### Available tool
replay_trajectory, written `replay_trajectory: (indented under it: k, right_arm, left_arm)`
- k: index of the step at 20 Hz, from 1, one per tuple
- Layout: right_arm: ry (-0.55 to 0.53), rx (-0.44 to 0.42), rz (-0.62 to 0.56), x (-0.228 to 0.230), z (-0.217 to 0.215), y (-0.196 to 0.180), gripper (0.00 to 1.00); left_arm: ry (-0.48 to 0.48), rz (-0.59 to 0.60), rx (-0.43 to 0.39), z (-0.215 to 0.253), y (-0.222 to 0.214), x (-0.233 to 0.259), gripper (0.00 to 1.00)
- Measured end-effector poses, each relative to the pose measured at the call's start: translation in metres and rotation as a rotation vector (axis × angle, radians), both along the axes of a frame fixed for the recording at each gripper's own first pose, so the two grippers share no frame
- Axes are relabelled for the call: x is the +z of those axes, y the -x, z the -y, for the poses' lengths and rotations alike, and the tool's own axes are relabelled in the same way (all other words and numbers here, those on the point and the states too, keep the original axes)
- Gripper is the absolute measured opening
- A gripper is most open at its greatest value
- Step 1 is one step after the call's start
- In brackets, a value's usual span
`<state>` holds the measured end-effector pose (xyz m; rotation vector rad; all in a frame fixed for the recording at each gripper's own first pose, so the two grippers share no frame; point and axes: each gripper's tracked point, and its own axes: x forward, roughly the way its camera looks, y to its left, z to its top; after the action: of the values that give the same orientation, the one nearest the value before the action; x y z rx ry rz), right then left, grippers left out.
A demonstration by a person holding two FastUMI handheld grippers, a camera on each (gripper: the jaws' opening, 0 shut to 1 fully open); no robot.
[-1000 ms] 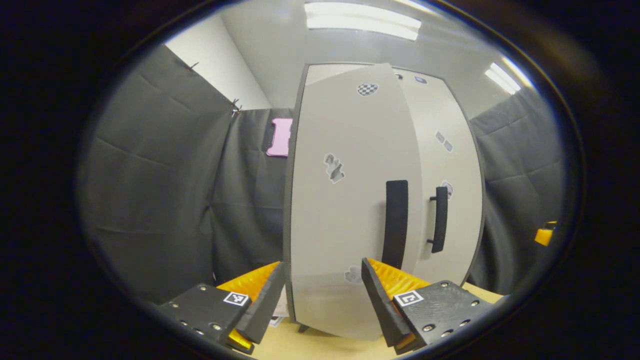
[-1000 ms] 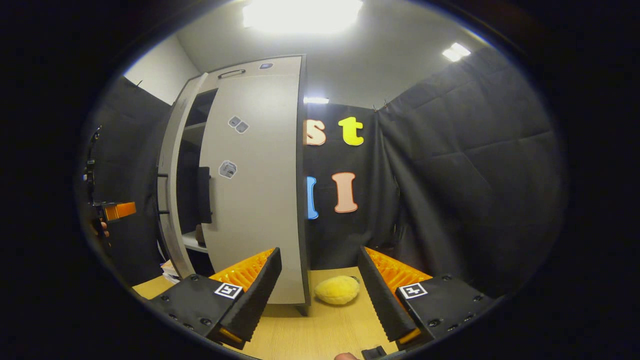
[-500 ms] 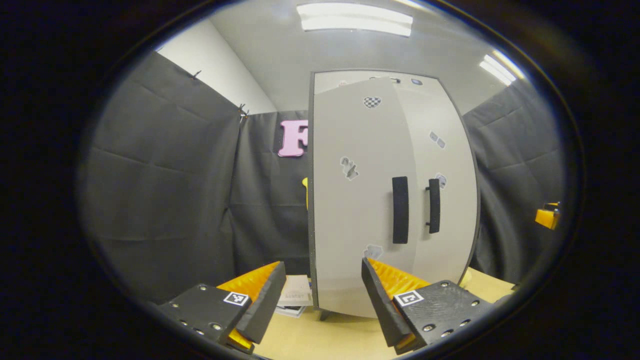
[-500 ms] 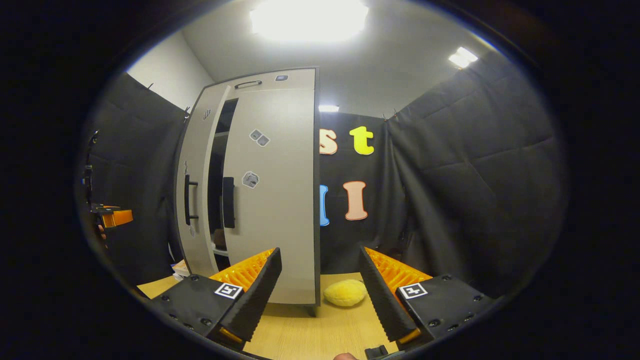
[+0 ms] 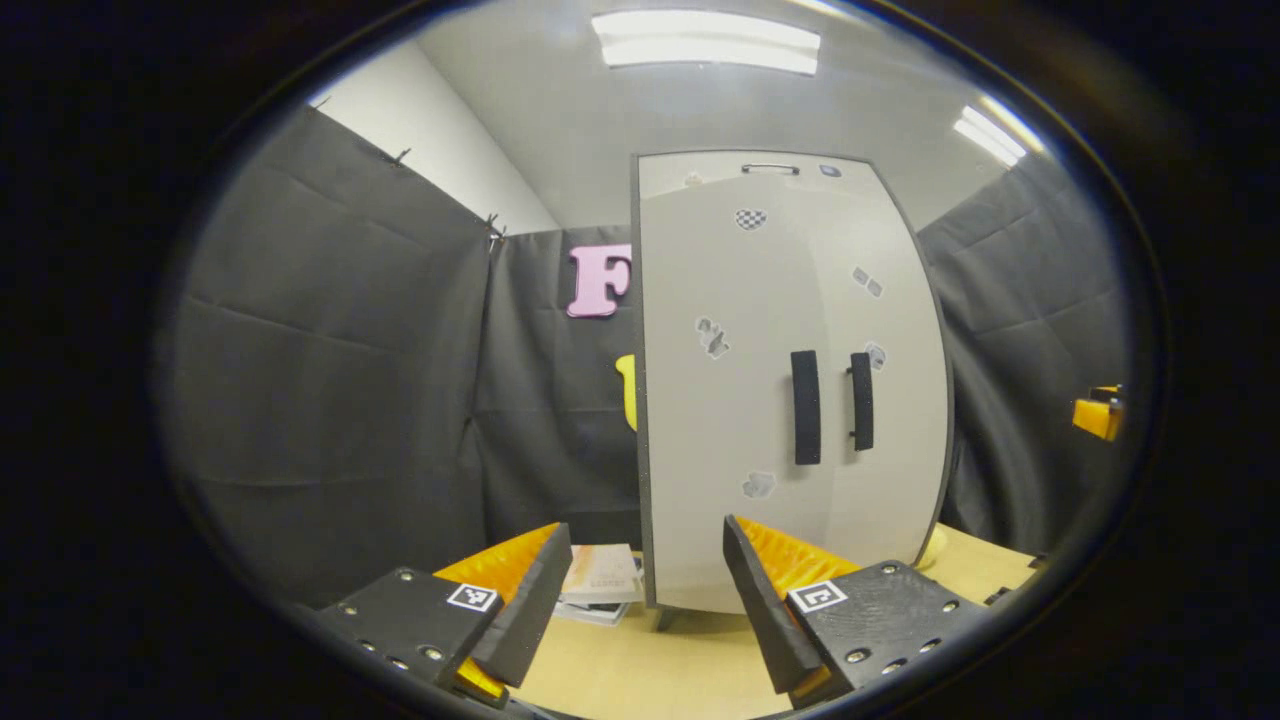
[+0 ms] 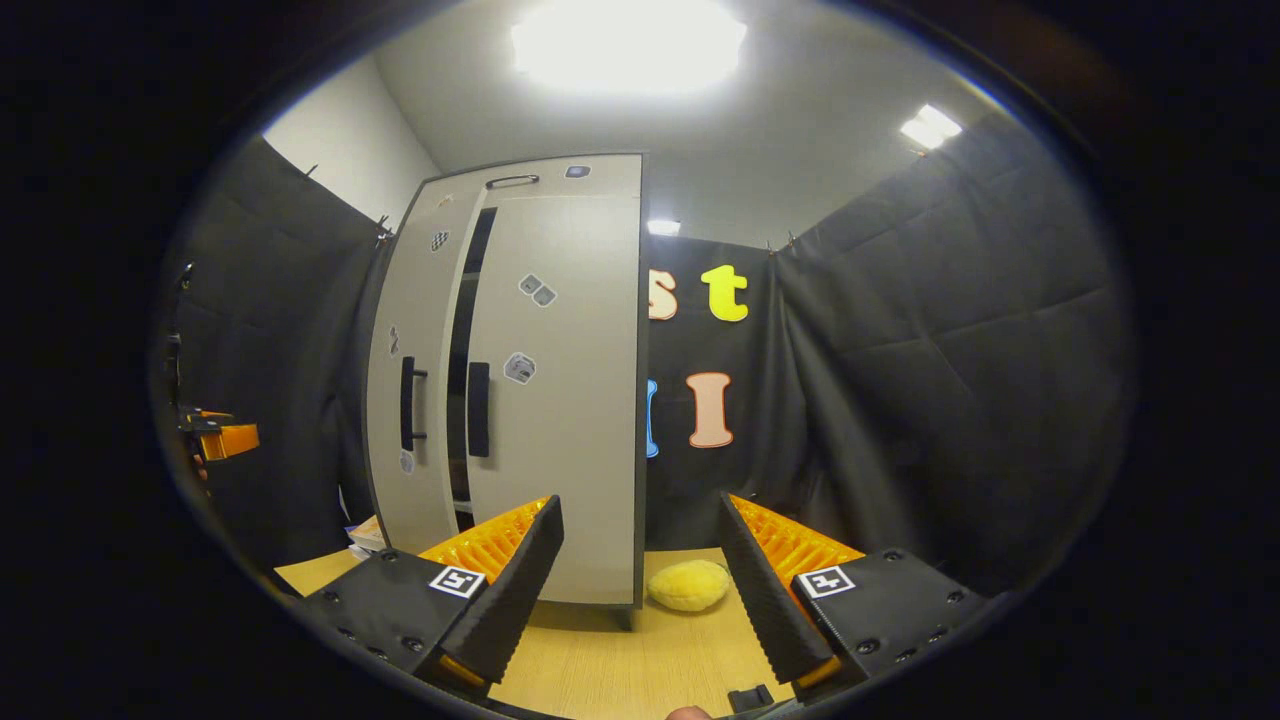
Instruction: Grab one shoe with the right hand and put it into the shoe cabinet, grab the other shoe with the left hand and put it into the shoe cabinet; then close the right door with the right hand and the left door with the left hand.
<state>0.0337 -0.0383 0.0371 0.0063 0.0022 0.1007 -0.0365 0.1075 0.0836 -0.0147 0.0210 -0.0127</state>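
- Nearest the lens in the left gripper view, the left gripper (image 5: 640, 600) has its two fingers spread wide with nothing between them; each finger block carries one small square black-and-white marker.
- Likewise in the right gripper view, the right gripper (image 6: 640, 590) stands wide open and empty, again with one square marker per finger block.
- Beneath both lies the light wooden tabletop (image 6: 620, 670).
- On it, one fluffy yellow round object (image 6: 688, 585) sits just beside the cabinet's right foot; a small stack of papers or booklets (image 5: 600, 580) lies by the cabinet's left side, its print too small to read.
- Behind these stands the tall pale-grey two-door shoe cabinet (image 5: 790, 400), with two doors and two black vertical handles.
- Its left door (image 5: 725, 400) looks almost flush; in the right gripper view a narrow dark gap shows between it and the right door (image 6: 560, 400), so the doors are not fully shut.
- Several small stickers dot the doors, one of them checkered; none is legible.
- Shoes cannot be seen through the gap.
- Far off, each view catches the other gripper at its edge.
- Overhead, ceiling light panels (image 5: 705, 40) glow.
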Motion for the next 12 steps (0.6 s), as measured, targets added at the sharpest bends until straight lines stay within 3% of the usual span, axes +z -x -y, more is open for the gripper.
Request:
replay_trajectory:
  k: [5,6,12]
  right_arm:
    - [0.002,0.008,0.007,0.001,-0.004,0.005,0.98]
    - [0.003,0.009,0.008,0.001,-0.004,0.006,0.98]
    - [-0.001,0.020,0.014,0.003,-0.003,0.008,0.98]
  left_arm:
    - [-0.005,-0.002,0.023,-0.014,0.020,-0.002,0.89]
    - [-0.005,-0.001,0.027,-0.016,0.021,-0.001,0.92]
    - [-0.014,-0.003,0.048,-0.022,0.032,0.000,0.92]
